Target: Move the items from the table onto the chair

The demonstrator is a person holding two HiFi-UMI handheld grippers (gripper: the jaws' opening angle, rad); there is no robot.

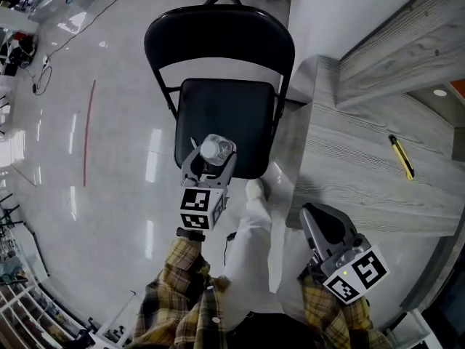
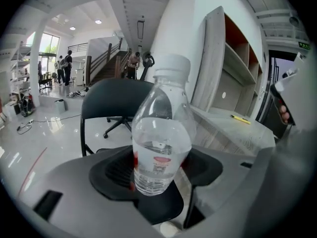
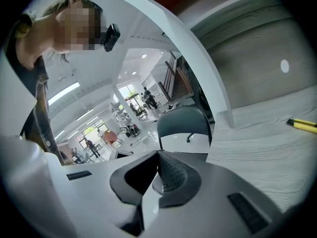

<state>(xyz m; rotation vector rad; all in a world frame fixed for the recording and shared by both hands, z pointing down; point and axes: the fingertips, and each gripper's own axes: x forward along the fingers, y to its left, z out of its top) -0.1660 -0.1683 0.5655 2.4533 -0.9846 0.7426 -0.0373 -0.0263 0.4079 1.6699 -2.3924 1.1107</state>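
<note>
- Left gripper (image 1: pixel 208 163) clamps the water bottle (image 1: pixel 216 150) (cap on, upright) above the chair (image 1: pixel 227 115) seat.
- Right gripper (image 1: pixel 312 214) is clenched, empty, at the table (image 1: pixel 349 184) edge.
- Yellow pen-like item (image 1: pixel 401 156) lies on the table.

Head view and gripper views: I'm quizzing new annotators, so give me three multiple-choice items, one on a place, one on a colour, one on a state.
1. The chair's colour? A) red B) black C) white
2. Where is the slim yellow item? A) table B) chair seat C) floor
3. The left gripper is: A) open, empty B) shut, empty C) shut on the bottle
Answers: 1 B, seat and back are black; 2 A, it lies on the wood-grain tabletop; 3 C, its jaws press the bottle's sides.
</note>
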